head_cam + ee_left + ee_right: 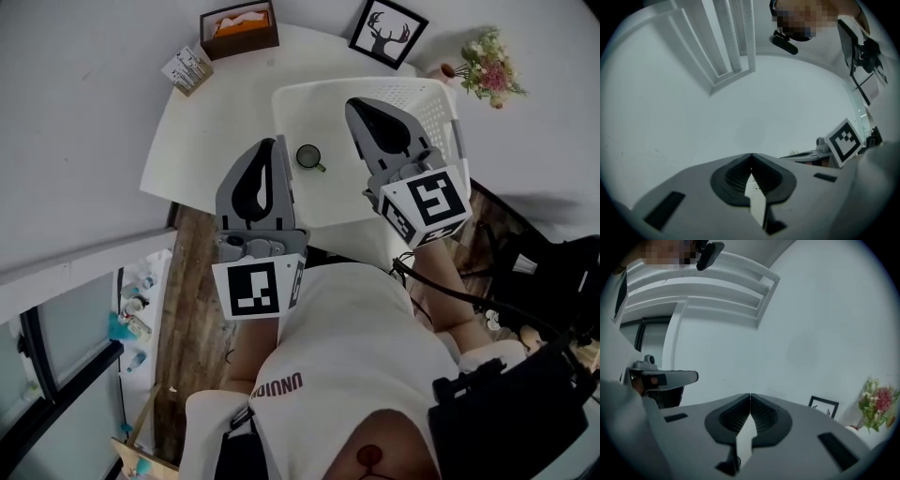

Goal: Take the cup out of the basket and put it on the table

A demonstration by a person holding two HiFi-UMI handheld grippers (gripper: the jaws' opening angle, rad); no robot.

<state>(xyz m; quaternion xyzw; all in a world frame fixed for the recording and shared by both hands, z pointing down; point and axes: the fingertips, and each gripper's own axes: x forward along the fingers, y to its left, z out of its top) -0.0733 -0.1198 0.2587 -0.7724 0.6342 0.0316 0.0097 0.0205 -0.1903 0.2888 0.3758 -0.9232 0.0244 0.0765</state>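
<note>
In the head view a small dark green cup point(309, 157) with a handle stands upright inside the white basket point(433, 105), near its left wall. The basket rests on the front right of the white table point(202, 141). My left gripper point(272, 142) is held just left of the basket, its jaws shut with nothing between them. Over the basket's middle my right gripper point(354, 101) is raised, also shut and empty. Both gripper views look up at a pale wall; the left gripper point(751, 154) and the right gripper point(750, 394) show closed tips, and the cup is out of sight there.
A brown box with orange contents point(239, 30) and a small printed box point(187, 68) sit at the table's back. A framed deer picture point(387, 33) and a flower bunch point(487, 67) stand behind the basket. Dark gear point(553, 272) lies on the right, and wooden floor point(192, 281) shows below the table edge.
</note>
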